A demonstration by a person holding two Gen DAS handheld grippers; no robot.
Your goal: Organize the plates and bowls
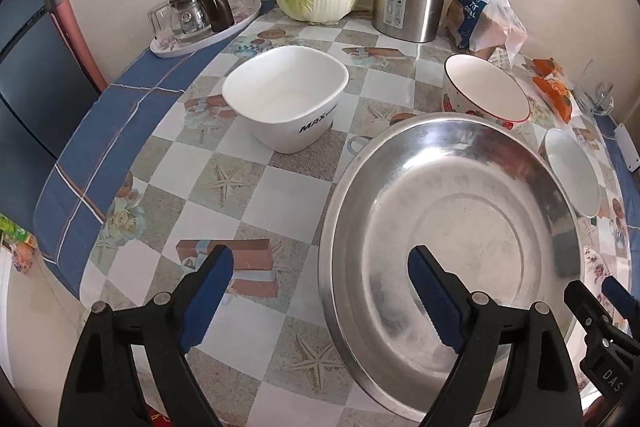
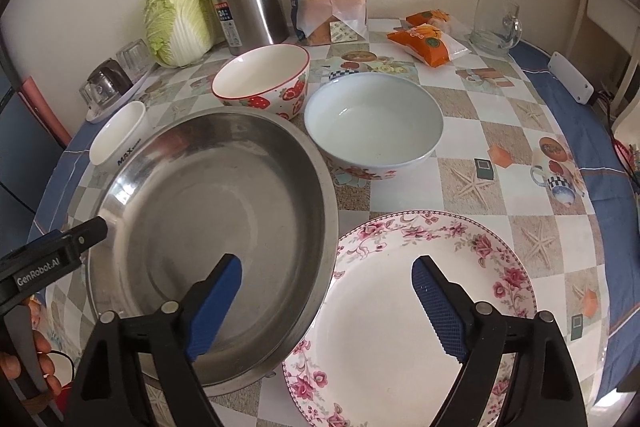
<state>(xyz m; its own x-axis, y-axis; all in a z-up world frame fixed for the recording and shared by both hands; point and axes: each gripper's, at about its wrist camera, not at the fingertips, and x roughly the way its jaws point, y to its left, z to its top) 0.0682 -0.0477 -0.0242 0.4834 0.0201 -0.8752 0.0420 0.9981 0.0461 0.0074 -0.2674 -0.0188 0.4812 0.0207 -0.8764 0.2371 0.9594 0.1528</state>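
Left gripper [image 1: 320, 295]: jaws wide apart, nothing held; straddles the near left rim of the steel basin [image 1: 452, 227].
Right gripper [image 2: 326, 303]: jaws wide apart, nothing held; spans the basin's right rim and the floral plate [image 2: 384, 327].
Steel basin: on the table [image 2: 500, 131].
Floral plate: just right of the basin.
Bowls: square white bowl [image 1: 286, 103], strawberry bowl [image 2: 262, 79], pale bowl [image 2: 374, 123] behind the basin.

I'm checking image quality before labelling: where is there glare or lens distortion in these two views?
Left wrist: the steel basin shows bright streaky reflections, and the table edge bows into a curve. Right wrist: milder sheen on the basin, the floral plate looks washed out, black vignette fills the corners. Both views are sharp.
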